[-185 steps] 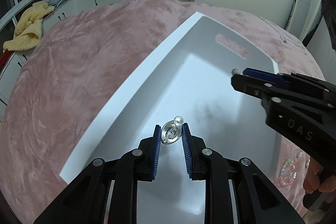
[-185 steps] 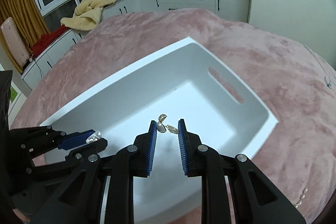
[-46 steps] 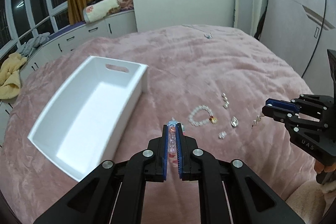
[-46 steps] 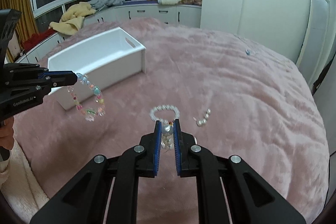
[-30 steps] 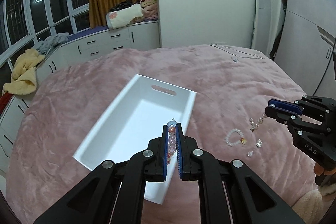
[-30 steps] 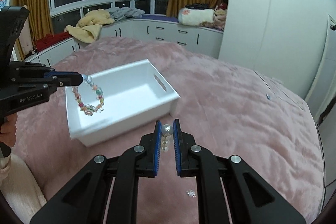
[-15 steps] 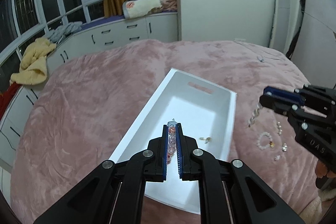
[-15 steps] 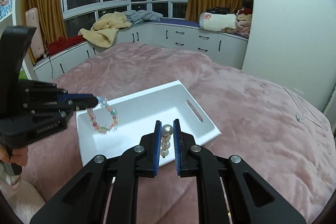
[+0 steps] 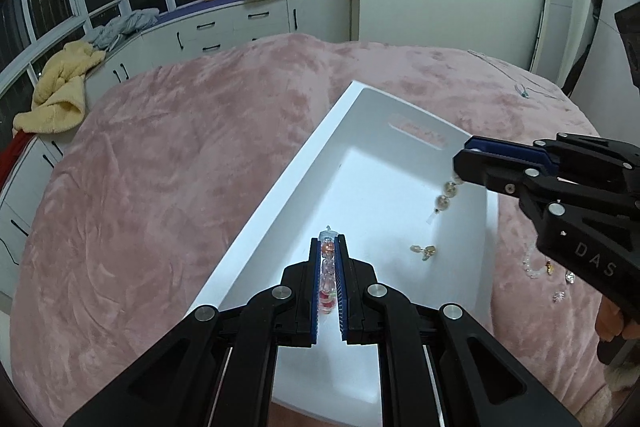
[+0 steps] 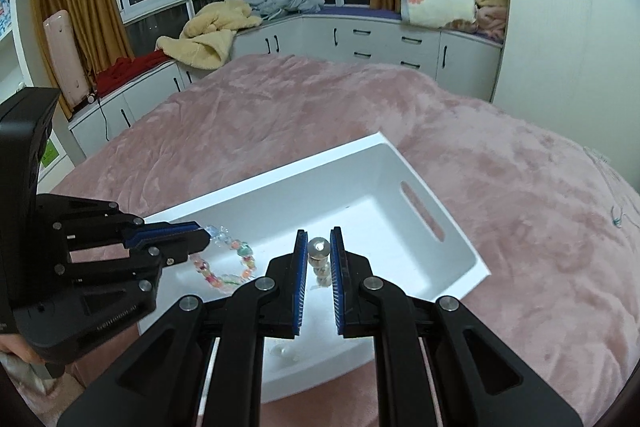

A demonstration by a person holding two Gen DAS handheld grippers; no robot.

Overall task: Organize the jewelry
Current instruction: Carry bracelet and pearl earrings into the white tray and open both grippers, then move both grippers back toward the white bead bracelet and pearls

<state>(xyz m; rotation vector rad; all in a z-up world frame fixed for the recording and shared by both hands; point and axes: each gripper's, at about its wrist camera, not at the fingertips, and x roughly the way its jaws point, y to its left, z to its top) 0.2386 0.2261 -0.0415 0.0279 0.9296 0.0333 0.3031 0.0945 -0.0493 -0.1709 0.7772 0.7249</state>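
Note:
A white bin point(image 9: 376, 131) point(image 10: 384, 155) lies on the pink bedspread. My left gripper point(image 9: 330, 247) is shut on a colourful bead bracelet point(image 9: 327, 269), held above the bin's near end; the bracelet hangs as a loop in the right wrist view point(image 10: 224, 267). My right gripper point(image 10: 319, 247) is shut on a pearl drop earring point(image 10: 319, 255), which dangles over the bin's right side in the left wrist view point(image 9: 445, 197). A small earring pair point(image 9: 424, 250) lies on the bin floor.
A clear bead bracelet point(image 9: 536, 265) and small earrings point(image 9: 562, 287) lie on the bedspread right of the bin. White cabinets point(image 10: 380, 43) with piled blankets line the windows. A thin chain point(image 10: 616, 219) lies far right on the bed.
Both grippers have moved from the loose jewelry on the bedspread to above the bin, each carrying its piece. They now hang lower and closer over the bin.

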